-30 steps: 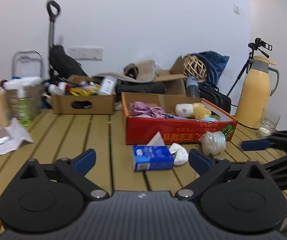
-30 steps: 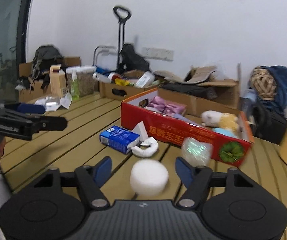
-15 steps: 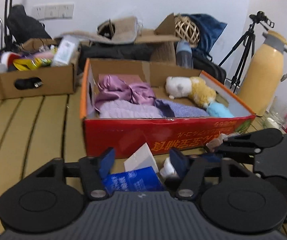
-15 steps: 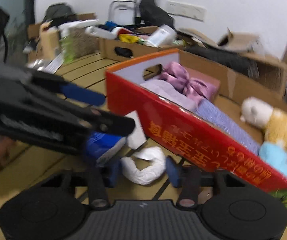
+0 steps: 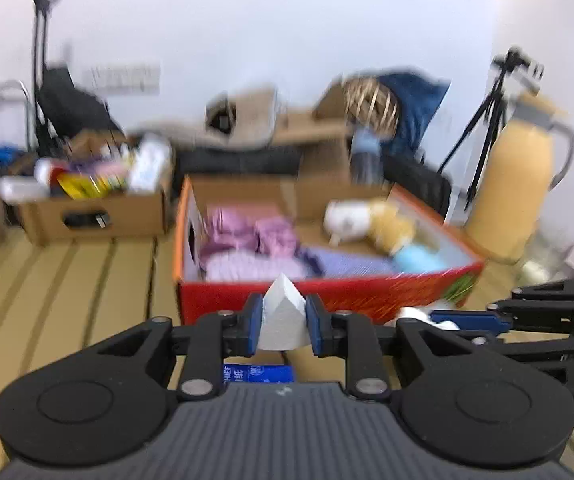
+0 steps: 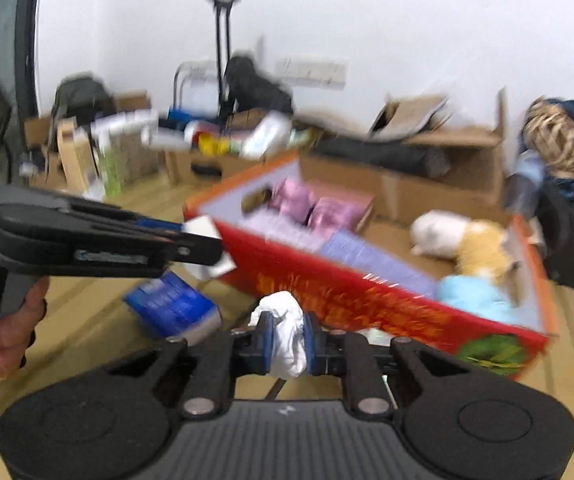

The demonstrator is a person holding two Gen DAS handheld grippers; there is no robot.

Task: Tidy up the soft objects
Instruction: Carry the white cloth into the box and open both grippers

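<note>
My left gripper (image 5: 283, 322) is shut on a white tissue (image 5: 281, 314) pulled up from the blue tissue pack (image 5: 257, 373) below it. In the right wrist view the left gripper (image 6: 191, 240) holds that tissue (image 6: 207, 248) above the blue pack (image 6: 173, 310). My right gripper (image 6: 287, 338) is shut on a crumpled white cloth (image 6: 287, 330), held just in front of the red box (image 6: 367, 300). The red box (image 5: 327, 296) holds purple cloths (image 5: 247, 236), a white and yellow plush toy (image 5: 367, 222) and a light blue item (image 5: 415, 258).
A wooden slat table (image 5: 67, 300) carries everything. A cardboard box of bottles (image 5: 87, 208) stands at the back left. A yellow thermos (image 5: 519, 196) and a tripod (image 5: 487, 120) stand at the right. More boxes and bags line the wall.
Both grippers moved in from open and closed: the left onto the tissue sticking out of the blue pack, the right onto the white cloth, and both lifted slightly.
</note>
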